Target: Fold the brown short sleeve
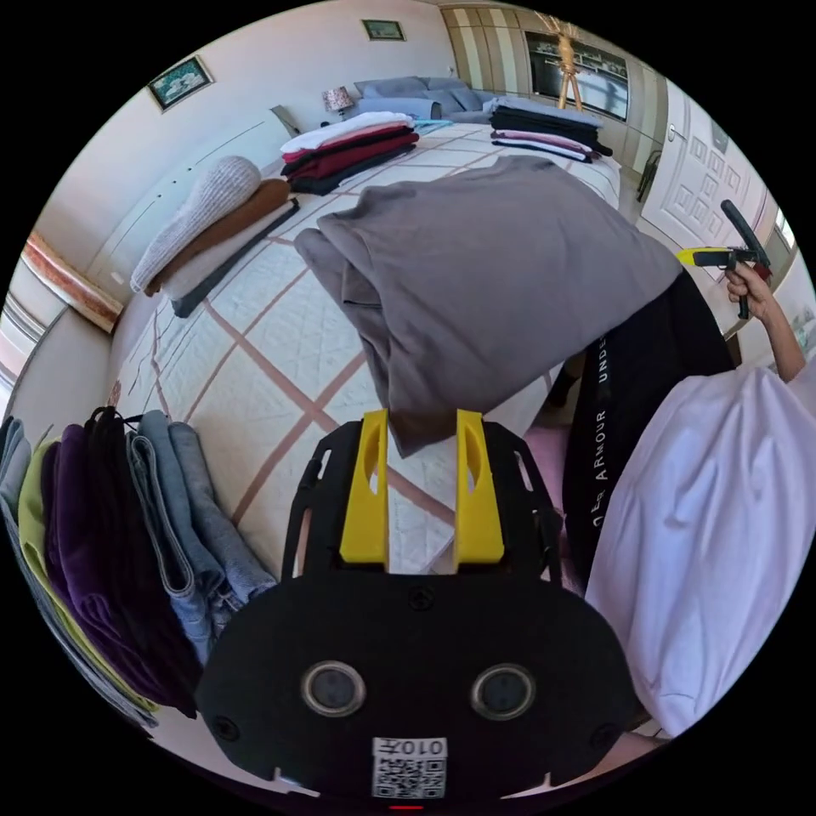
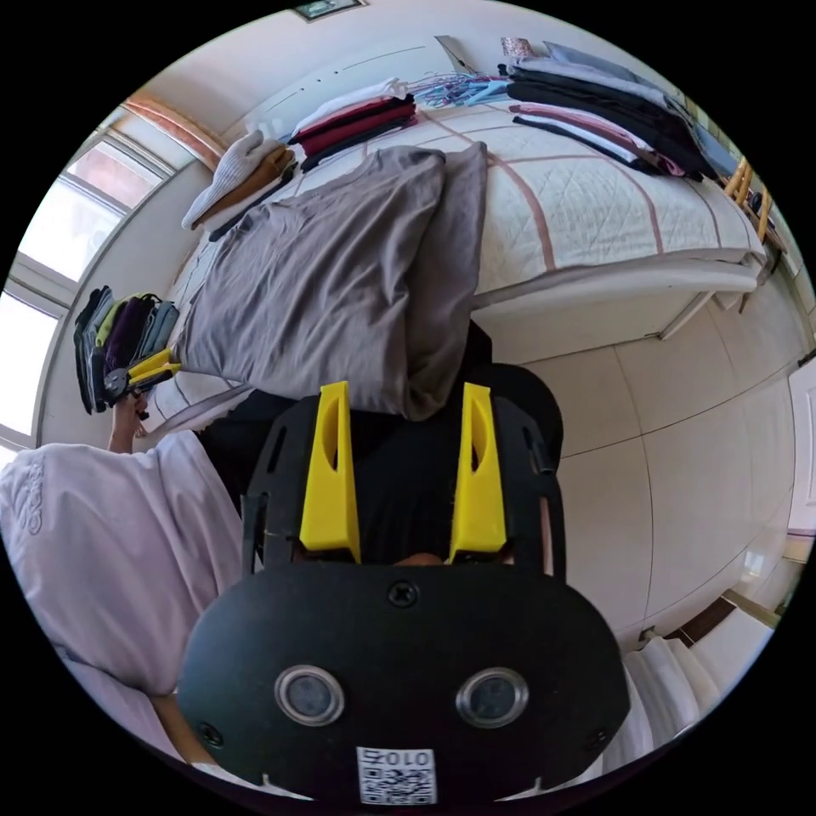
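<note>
Quilted white bed [image 1: 280, 340] with reddish stripes, carrying folded stacks: a knit and brown pile [image 1: 212, 225], a red and white pile [image 1: 348, 149], a dark pile [image 1: 544, 127], and denim and purple items [image 1: 127, 544] at the near edge. Brown short sleeve shirt [image 1: 493, 280]: laid on the bed, partly folded, its lower edge hanging over the bedside. My left gripper [image 1: 422, 489]: fingers apart, clamped on nothing, tips close to the shirt's lowest corner. My right gripper [image 2: 404, 472]: fingers apart, empty, just beside the hanging hem over the pale tiled floor [image 2: 680, 476]. White sleeve [image 1: 714, 527] at the side.
</note>
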The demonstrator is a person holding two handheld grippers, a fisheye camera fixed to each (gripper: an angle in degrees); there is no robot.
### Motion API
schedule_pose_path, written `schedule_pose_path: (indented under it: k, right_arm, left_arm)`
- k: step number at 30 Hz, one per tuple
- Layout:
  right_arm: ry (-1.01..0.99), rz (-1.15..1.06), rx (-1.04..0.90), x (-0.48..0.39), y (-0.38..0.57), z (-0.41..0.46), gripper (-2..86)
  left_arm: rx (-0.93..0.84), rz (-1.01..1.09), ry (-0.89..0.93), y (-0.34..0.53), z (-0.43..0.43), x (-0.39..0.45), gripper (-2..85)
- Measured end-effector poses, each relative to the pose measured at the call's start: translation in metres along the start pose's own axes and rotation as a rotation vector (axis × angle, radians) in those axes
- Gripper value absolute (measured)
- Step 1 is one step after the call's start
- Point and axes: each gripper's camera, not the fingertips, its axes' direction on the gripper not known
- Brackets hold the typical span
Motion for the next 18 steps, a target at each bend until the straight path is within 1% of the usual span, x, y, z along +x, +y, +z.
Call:
schedule_pose_path:
  k: [3, 6, 10, 14, 18]
  right_arm:
    - [0.0, 0.012, -0.027, 0.005, -0.011, 0.008, 18.3]
    - [-0.019, 0.015, -0.035, 0.012, -0.023, 0.007, 19.1]
    - [-0.149, -0.008, -0.056, 0.032, -0.048, 0.004, 20.2]
    - [-0.229, -0.01, -0.111, 0.053, -0.08, 0.008, 19.9]
    - [-0.208, -0.062, -0.2, 0.044, -0.099, 0.016, 18.5]
  left_arm:
    - [-0.011, 0.019, -0.01, -0.006, 0.003, 0.009, 11.1]
    - [-0.001, 0.001, 0.029, -0.008, -0.003, 0.003, 10.7]
    - [0.046, -0.036, 0.076, -0.002, -0.017, -0.003, 10.2]
    - [0.048, -0.041, 0.065, -0.001, -0.027, 0.001, 10.0]
    - [0.055, -0.047, 0.068, 0.0, -0.037, 0.008, 9.9]
